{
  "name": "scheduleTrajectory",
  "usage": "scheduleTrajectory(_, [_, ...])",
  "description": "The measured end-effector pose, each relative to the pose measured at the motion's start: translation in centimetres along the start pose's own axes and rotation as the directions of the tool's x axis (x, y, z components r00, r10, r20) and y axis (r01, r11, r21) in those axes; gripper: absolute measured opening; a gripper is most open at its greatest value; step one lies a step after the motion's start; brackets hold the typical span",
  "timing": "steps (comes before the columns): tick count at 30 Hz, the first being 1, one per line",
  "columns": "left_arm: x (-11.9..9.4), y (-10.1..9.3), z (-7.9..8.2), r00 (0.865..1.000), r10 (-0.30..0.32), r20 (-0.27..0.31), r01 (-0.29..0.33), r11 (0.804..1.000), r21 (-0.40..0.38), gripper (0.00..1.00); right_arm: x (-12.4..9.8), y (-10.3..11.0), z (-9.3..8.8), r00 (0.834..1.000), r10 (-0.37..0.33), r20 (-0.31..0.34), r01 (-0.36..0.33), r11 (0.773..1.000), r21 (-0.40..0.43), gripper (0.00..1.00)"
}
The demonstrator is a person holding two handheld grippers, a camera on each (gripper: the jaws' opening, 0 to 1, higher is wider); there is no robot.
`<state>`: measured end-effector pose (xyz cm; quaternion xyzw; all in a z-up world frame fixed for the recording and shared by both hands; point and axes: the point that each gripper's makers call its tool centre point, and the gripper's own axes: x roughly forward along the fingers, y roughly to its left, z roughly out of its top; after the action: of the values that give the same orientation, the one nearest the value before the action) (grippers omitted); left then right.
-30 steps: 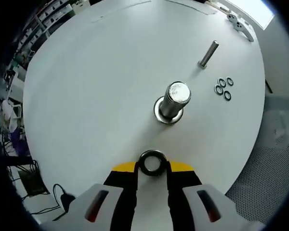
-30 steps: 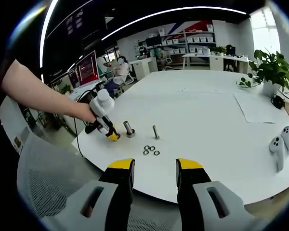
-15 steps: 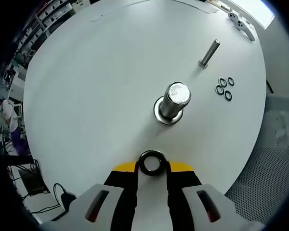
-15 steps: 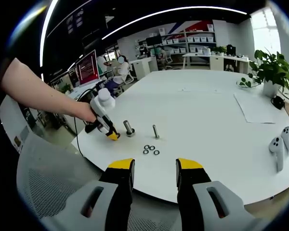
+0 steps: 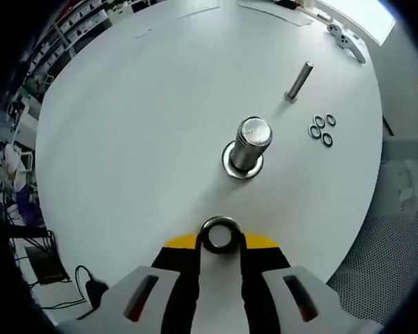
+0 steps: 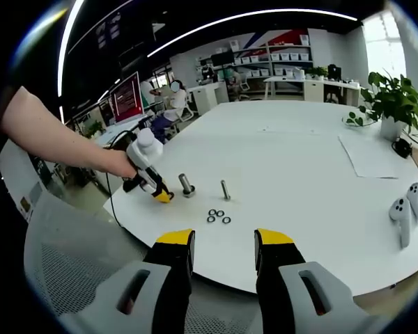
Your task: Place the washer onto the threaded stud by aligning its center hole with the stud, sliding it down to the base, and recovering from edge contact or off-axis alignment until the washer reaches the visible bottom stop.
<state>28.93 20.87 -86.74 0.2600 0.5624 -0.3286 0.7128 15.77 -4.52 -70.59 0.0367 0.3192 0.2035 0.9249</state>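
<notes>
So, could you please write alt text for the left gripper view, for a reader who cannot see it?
The left gripper holds a dark metal ring washer between its yellow-tipped fingers, short of a thick upright steel threaded stud on a round white table. Beyond the stud lie a slimmer silver bolt and four small dark loose washers.

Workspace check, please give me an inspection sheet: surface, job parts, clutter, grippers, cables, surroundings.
Surface: white round table, bare around the parts.
Job's things: washer held between the left gripper's jaws, short of the big stud, which stands upright on its base flange; not yet over it.
Clutter: slimmer bolt standing beyond the stud; four spare washers lying flat beside it; two white controllers; paper sheet.
Grippers: left gripper shut on the washer; right gripper open, off the table edge.
Cables: black cables on the floor.
Surroundings: potted plant, mesh chair, office shelves.
</notes>
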Motion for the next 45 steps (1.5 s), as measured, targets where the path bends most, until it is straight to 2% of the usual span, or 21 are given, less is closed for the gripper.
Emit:
scheduleTrajectory(11, [-0.2, 0.1, -0.2, 1.0, -0.013, -0.002, 0.014, 1.0, 0.017, 0.19, 0.1, 0.1, -0.1, 1.0, 0.003, -0.005, -0.003, 1.0, -0.002, 0.36])
scheduleTrajectory(18, [-1.1, 0.7, 0.5, 1.0, -0.01, 0.021, 0.009, 0.999, 0.044, 0.19, 0.1, 0.2, -0.1, 1.0, 0.009, -0.005, -0.009, 1.0, -0.002, 0.36])
scheduleTrajectory(28, [-3.2, 0.8, 2.8, 0.997, -0.012, 0.08, 0.005, 0.996, 0.085, 0.19, 0.1, 0.3, -0.1, 1.0, 0.012, -0.01, -0.012, 1.0, -0.006, 0.36])
scheduleTrajectory(31, [-4.0, 0.9, 3.5, 0.996, -0.009, 0.085, -0.001, 0.992, 0.126, 0.19, 0.1, 0.3, -0.1, 1.0, 0.011, -0.009, -0.011, 1.0, -0.005, 0.36])
scheduleTrajectory(36, [-5.2, 1.2, 5.1, 0.993, -0.018, 0.118, 0.004, 0.993, 0.122, 0.19, 0.1, 0.3, -0.1, 1.0, 0.013, -0.008, -0.013, 1.0, -0.004, 0.36])
scheduleTrajectory(45, [-6.3, 0.4, 6.8, 0.989, -0.024, 0.145, -0.001, 0.985, 0.172, 0.19, 0.1, 0.3, -0.1, 1.0, 0.013, -0.007, -0.013, 1.0, -0.003, 0.36])
